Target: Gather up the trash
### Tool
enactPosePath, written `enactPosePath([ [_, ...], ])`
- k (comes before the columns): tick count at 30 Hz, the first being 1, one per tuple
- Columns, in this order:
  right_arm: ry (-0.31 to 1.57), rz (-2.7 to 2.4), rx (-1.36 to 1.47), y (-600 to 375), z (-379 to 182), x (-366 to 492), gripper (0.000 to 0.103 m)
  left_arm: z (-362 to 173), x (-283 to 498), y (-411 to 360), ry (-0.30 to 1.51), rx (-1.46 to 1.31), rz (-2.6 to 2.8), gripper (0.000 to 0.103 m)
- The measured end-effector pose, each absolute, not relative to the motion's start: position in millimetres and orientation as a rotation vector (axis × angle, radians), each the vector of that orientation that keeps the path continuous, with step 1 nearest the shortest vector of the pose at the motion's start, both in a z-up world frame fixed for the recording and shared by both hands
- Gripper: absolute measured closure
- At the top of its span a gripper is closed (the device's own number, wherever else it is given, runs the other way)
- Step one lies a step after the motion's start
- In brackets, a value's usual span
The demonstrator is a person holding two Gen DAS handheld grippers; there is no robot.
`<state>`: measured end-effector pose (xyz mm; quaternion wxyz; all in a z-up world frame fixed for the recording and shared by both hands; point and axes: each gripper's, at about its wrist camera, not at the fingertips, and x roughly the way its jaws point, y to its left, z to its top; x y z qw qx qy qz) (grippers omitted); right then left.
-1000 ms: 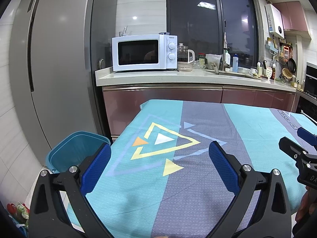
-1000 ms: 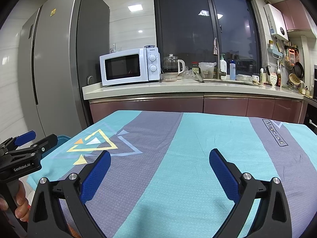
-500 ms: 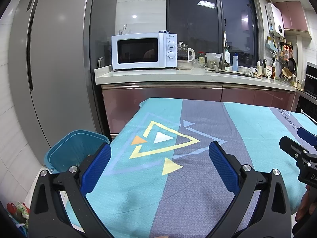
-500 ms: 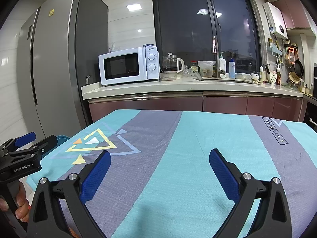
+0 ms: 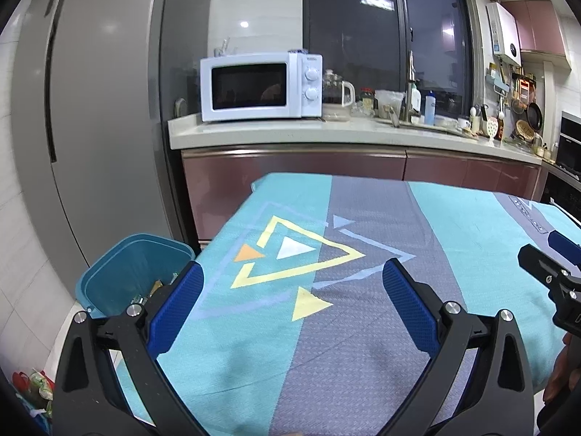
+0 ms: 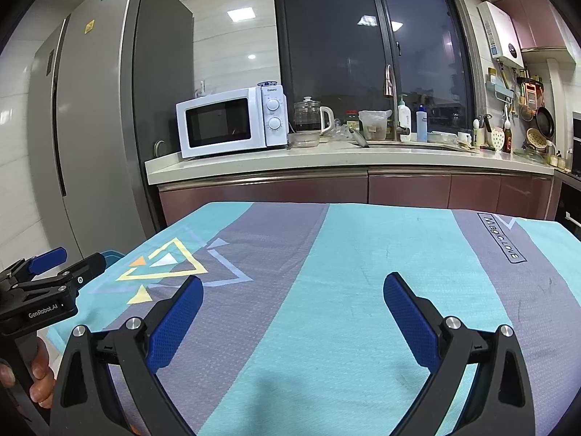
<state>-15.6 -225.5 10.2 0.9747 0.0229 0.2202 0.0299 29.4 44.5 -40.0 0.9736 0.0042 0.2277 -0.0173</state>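
Left wrist view: the left gripper (image 5: pixel 292 303) and right gripper (image 6: pixel 293 305) are held spread and empty above the cleared surface (image 5: pixel 363 254); wrappers are seen inside the bin (image 5: pixel 134 272) alongside.

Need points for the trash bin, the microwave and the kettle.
trash bin (image 5: pixel 123 272), left wrist view, inner back wall.
microwave (image 6: pixel 218 121), right wrist view, door window.
kettle (image 6: pixel 308 116), right wrist view, glass body.

Two low, forward-facing views over one shared tablecloth (image 5: pixel 363 327).
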Motion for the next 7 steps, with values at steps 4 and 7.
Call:
enactPosePath([
  [4, 0.466, 0.026, 0.041, -238.2, 10.5, -10.7, 0.007, -46.7, 62.1, 41.1, 0.570, 0.010, -0.079, 0.006],
  [7, 0.514, -0.020, 0.044, -257.9, 10.2, -1.4, 0.007, -54.1, 95.1, 37.4, 0.652, 0.029, -0.078, 0.006],
])
